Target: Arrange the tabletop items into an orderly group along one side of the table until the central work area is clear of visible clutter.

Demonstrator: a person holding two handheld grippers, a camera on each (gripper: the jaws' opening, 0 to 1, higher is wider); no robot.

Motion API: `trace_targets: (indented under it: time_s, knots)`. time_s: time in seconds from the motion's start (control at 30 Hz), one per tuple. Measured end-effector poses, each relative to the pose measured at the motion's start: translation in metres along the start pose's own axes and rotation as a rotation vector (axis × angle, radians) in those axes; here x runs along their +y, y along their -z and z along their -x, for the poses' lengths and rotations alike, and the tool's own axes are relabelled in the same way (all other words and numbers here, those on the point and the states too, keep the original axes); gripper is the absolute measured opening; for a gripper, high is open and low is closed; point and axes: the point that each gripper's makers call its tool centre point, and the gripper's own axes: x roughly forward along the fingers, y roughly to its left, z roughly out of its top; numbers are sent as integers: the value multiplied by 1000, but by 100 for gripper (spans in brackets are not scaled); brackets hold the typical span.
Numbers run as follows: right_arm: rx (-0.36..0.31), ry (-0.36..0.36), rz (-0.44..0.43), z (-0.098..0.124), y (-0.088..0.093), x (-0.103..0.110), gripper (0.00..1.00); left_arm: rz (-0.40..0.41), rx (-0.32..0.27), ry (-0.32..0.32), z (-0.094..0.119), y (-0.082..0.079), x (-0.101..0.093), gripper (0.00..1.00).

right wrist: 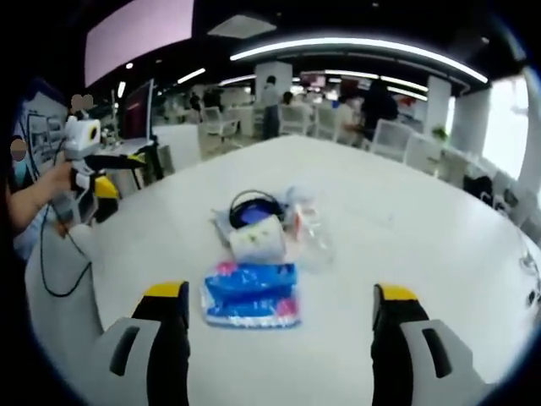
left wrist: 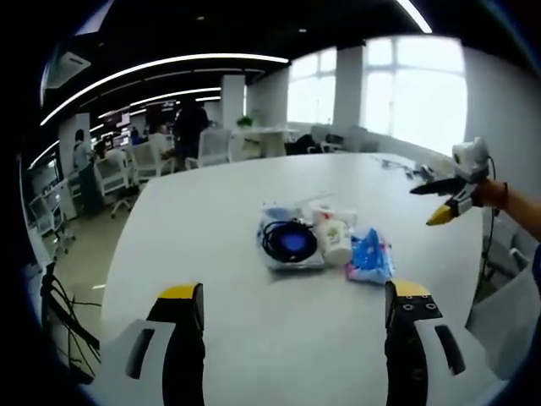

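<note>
While open, right tool (right wrist: 281, 317), blue packet (right wrist: 251, 294) between, seemingly untouched

White office chairs (left wrist: 211, 145) stand beyond the table's far edge, with people (left wrist: 188, 127) among the desks behind them. Bright windows (left wrist: 414, 89) line one wall. Curved ceiling lights (right wrist: 355, 46) run overhead, and a pink screen (right wrist: 139, 34) glows above.

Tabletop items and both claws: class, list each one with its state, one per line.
Left claw: open, empty, held above the table.
Right claw: open, empty.
Blue packet: lying flat, sealed as far as it shows.
White bottle: on its side, touching the blue packet.
Black cable: coiled inside a clear bag.
Clear wrapper: crumpled, lying beside the bottle.
</note>
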Motion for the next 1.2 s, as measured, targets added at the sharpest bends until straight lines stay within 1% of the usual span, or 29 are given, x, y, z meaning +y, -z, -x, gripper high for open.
trace_targets:
  time_s: [0.23, 0.53, 0.73, 0.9, 1.03, 1.2]
  knots:
    - [8, -12, 3, -19, -5, -11, 85, 4, 10, 4, -6, 2, 2, 86]
    - [12, -26, 8, -45, -14, -21, 83, 12, 13, -3, -8, 3, 7, 86]
    - [20, -9, 19, -69, -17, -33, 79, 14, 27, -6, -10, 9, 11, 86]
    - [27, -6, 14, -83, -22, -37, 78, 19, 30, -7, -11, 11, 13, 86]
    - [60, -8, 68, -97, -23, -38, 78, 27, 28, -4, -14, 14, 14, 86]
    - [75, -11, 90, -111, -26, -41, 76, 27, 28, -1, -17, 16, 13, 86]
